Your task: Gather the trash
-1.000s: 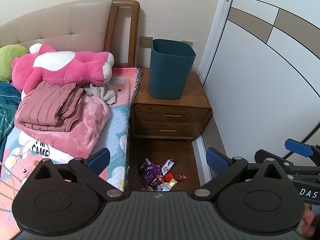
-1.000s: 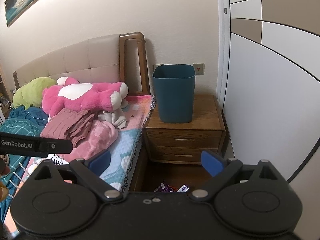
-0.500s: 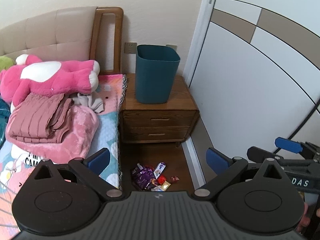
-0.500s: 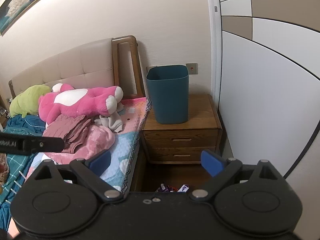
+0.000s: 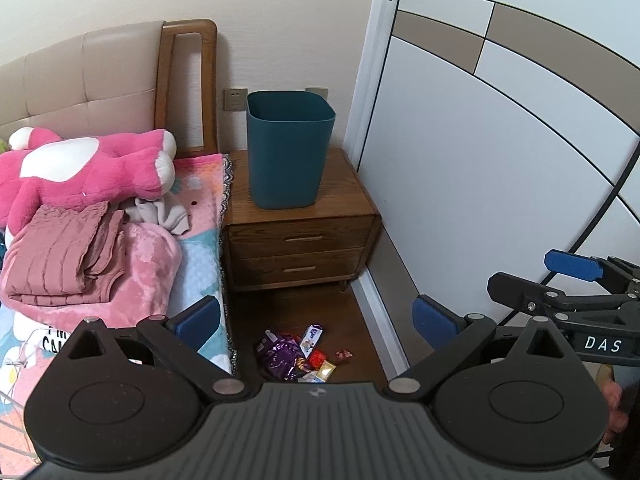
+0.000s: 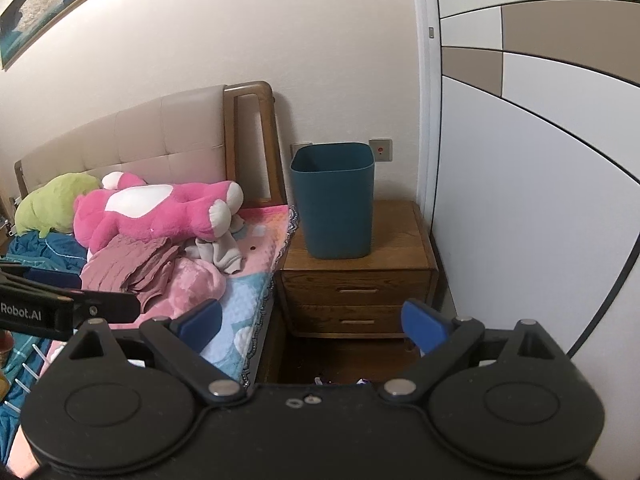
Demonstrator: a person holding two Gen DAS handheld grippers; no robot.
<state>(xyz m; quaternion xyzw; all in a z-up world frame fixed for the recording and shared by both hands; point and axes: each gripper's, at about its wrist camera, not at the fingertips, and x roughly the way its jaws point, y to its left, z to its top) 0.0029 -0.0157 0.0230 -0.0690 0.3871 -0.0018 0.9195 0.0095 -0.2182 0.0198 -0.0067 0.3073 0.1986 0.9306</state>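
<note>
A pile of candy and snack wrappers [image 5: 296, 356] lies on the wooden floor between the bed and the wardrobe, in front of the nightstand. A dark teal bin [image 5: 289, 156] stands upright on the nightstand [image 5: 344, 200]; it also shows in the right wrist view [image 6: 334, 208]. My left gripper [image 5: 316, 320] is open and empty, held above the wrappers. My right gripper [image 6: 312, 320] is open and empty; only the tips of the wrappers [image 6: 324, 381] show at its body's edge. The right gripper also shows in the left wrist view [image 5: 560, 280].
A bed [image 5: 200, 248] with a pink plush toy [image 5: 80, 176], folded pink clothes [image 5: 64, 252] and a blanket fills the left. A white wardrobe door [image 5: 500, 160] closes the right side. The floor gap between them is narrow.
Both views have pulled back and swung a little to the right, so the bin and nightstand look smaller and more central. Both grippers stay open.
</note>
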